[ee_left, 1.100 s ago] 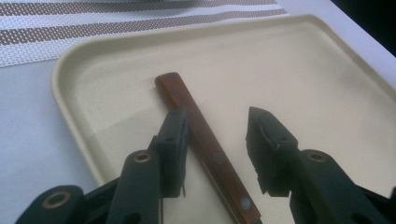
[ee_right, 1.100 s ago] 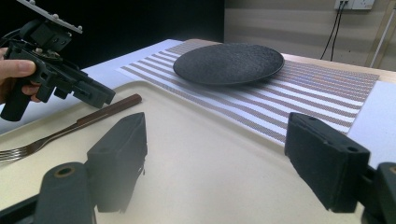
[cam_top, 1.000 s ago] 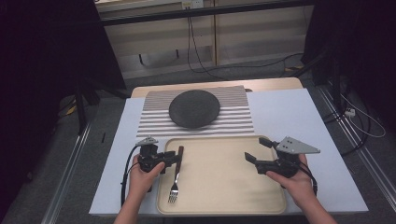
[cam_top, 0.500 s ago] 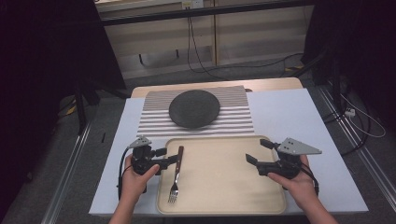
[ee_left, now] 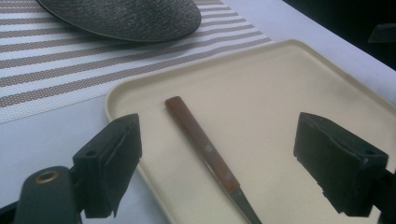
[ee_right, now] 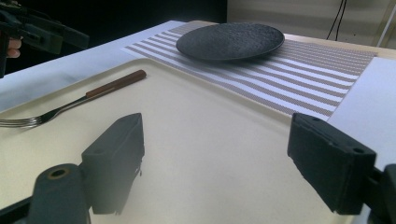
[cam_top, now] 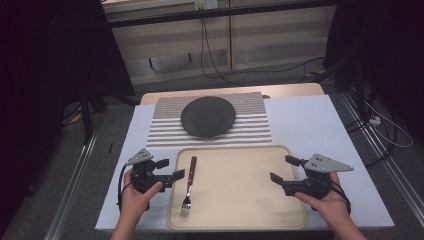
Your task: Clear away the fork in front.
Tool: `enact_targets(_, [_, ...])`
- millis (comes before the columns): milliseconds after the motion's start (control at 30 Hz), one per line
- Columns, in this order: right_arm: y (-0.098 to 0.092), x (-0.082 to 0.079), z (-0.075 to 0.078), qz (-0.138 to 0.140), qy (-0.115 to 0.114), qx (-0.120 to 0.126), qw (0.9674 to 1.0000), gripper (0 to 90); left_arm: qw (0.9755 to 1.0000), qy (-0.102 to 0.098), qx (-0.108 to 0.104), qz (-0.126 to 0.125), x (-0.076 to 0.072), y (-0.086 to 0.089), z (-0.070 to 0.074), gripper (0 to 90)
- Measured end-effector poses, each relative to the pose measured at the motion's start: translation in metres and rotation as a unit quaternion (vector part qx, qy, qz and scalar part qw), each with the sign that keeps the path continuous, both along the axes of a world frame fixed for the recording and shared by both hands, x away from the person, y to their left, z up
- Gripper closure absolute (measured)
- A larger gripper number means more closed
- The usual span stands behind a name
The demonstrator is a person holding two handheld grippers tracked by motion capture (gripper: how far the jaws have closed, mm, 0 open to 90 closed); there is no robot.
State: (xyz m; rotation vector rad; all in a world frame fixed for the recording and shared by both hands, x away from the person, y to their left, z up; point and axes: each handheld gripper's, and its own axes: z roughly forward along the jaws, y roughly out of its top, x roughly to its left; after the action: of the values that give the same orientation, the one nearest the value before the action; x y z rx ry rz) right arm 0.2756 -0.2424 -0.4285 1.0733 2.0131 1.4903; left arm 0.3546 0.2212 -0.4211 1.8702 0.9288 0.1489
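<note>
A fork (cam_top: 188, 186) with a brown wooden handle (ee_left: 198, 142) lies lengthwise on the left part of a beige tray (cam_top: 240, 200), tines toward the person. My left gripper (cam_top: 171, 168) hovers just left of the handle over the tray's left edge. Its jaws have just been opening and stand wide with nothing gripped; the fork lies flat below them. My right gripper (cam_top: 283, 169) is open over the tray's right side, with bare tray (ee_right: 196, 121) under its jaws. From the right gripper view the fork (ee_right: 70, 105) lies at the far left.
A dark round plate (cam_top: 207, 116) sits on a striped placemat (cam_top: 250, 130) behind the tray, on a white table (cam_top: 310, 125). Cables trail on the floor beyond and to the right. The other hand's gripper (ee_right: 42, 30) appears at the top left.
My left gripper has drawn back to the left, off the fork handle, with its jaws spreading wider. The fork stays on the tray. The right gripper has hardly moved.
</note>
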Motion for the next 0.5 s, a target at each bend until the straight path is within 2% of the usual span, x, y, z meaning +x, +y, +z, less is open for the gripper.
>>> enact_targets(333, [-0.011, -0.008, -0.002, -0.007, 0.002, -0.003, 1.0000, 18.5, 0.9999, -0.014, -0.002, 0.002, -0.008, 0.011, 0.002, 13.4])
enact_targets(500, [-0.015, -0.011, -0.004, -0.009, 0.004, -0.005, 0.9999, 18.4, 0.9998, -0.020, 0.004, -0.005, -0.010, 0.015, 0.000, 12.2])
